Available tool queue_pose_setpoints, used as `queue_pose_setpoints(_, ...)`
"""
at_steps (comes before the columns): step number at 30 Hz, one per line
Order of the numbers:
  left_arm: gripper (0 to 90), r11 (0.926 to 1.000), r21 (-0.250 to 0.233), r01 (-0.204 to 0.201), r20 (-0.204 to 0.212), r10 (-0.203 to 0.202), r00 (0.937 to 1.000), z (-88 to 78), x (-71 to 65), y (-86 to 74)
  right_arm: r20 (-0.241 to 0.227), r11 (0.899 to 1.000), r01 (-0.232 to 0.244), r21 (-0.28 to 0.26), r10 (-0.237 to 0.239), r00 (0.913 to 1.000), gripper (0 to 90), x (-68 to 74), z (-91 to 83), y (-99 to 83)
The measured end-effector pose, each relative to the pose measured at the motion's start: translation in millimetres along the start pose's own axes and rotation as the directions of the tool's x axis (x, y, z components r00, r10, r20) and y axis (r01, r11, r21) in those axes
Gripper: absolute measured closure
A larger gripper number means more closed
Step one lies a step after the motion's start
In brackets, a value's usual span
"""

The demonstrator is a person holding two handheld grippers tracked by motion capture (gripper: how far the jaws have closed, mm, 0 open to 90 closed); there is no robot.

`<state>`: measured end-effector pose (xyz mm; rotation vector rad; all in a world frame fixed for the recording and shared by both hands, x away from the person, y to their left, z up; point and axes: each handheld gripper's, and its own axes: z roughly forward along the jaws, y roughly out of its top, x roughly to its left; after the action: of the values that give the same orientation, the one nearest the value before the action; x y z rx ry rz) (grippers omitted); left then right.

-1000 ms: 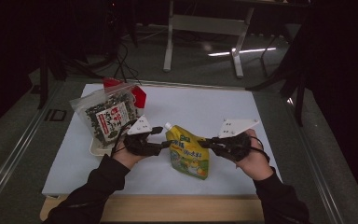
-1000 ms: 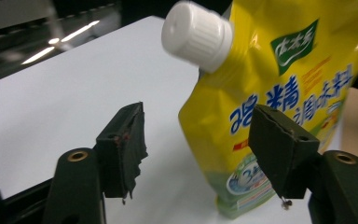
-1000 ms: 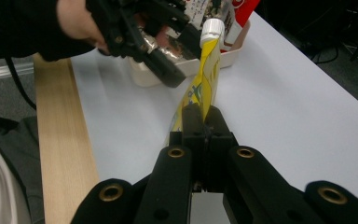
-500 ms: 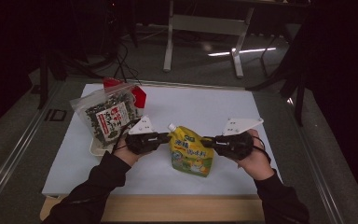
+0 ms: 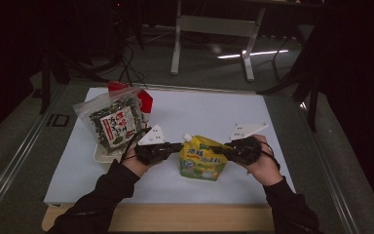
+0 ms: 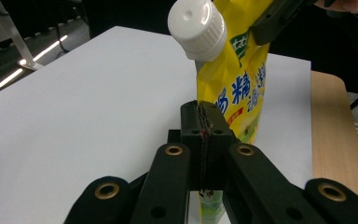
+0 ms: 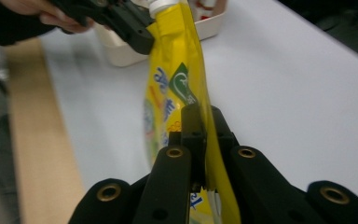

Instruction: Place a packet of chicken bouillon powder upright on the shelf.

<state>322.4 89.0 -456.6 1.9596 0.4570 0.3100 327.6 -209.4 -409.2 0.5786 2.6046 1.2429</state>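
Note:
A yellow spouted pouch [image 5: 202, 163] with a white cap [image 6: 198, 28] is held upright over the white table between my two grippers. My left gripper [image 5: 175, 146] has just closed, and its jaws [image 6: 204, 121] pinch the pouch's edge [image 6: 235, 88] below the spout. On the opposite side, my right gripper [image 5: 221, 150] is shut on the other edge seam, its jaws [image 7: 196, 123] clamping the yellow film [image 7: 172, 93] after closing again just now. The left gripper [image 7: 130, 23] also shows far off in the right gripper view, at the spout.
A clear bag of dark seaweed snack [image 5: 114, 122] leans in a white tray [image 5: 102, 153] at the left, with a red package [image 5: 143, 100] behind it. The white table top [image 5: 214, 112] ends in a wooden front edge [image 5: 175, 217].
The left gripper's jaws have closed on the pouch's spout-side edge. The right hand has sunk slightly with the pouch. The pouch stays between the hands.

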Motion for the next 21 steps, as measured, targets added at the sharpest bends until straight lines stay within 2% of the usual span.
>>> queue_pose_setpoints(5,90.0,0.9999,-0.007,0.01,0.014,-0.01,0.9999,-3.5,-0.5,1.1,0.012,1.0,0.02,0.014,-0.02,0.9997,90.0,4.8,-4.4,7.4)
queue_pose_setpoints(7,87.4,0.9999,-0.014,0.01,0.003,-0.01,0.9999,-7.1,-2.5,3.5,0.017,1.0,0.023,0.008,-0.023,0.9996,90.0,4.8,-6.9,12.5)
queue_pose_setpoints(11,60.0,0.9974,-0.048,0.053,-0.014,-0.054,0.9985,-13.0,-7.0,4.1,0.024,0.999,0.043,-0.01,-0.043,0.9988,90.0,6.5,-11.9,25.6)
queue_pose_setpoints(13,45.1,0.9969,-0.053,0.059,-0.039,-0.061,0.9974,-15.5,-12.6,2.1,0.024,0.999,0.047,-0.025,-0.046,0.9986,90.0,5.9,-14.2,32.2)
queue_pose_setpoints(19,18.7,0.9949,-0.047,0.089,-0.054,-0.092,0.9943,-22.4,-26.4,-10.7,0.028,0.996,0.053,-0.073,-0.051,0.9983,90.0,3.1,-21.1,53.6)
queue_pose_setpoints(21,14.4,0.993,-0.054,0.105,-0.076,-0.109,0.9912,-24.2,-30.7,-15.1,0.039,0.995,0.055,-0.085,-0.051,0.9979,90.0,1.9,-21.7,61.2)
